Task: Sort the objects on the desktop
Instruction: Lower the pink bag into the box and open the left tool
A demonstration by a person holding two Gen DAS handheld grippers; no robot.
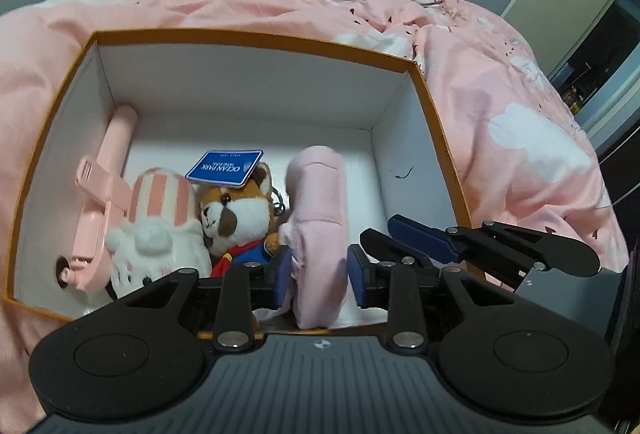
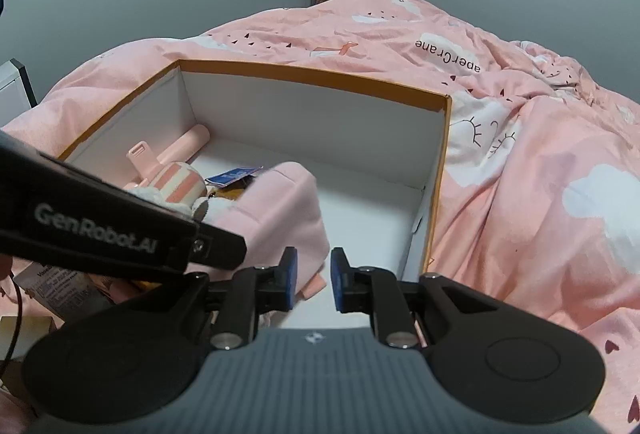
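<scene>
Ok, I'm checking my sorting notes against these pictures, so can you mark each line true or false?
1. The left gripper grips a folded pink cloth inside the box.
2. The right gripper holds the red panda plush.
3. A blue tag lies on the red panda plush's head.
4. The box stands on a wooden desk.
1. True. The left gripper has its pads on either side of the folded pink cloth, inside the orange-rimmed box.
2. False. The right gripper has nothing between its fingers; the red panda plush lies in the box.
3. True. The blue tag rests on its head.
4. False. The box sits on a pink duvet.
</scene>
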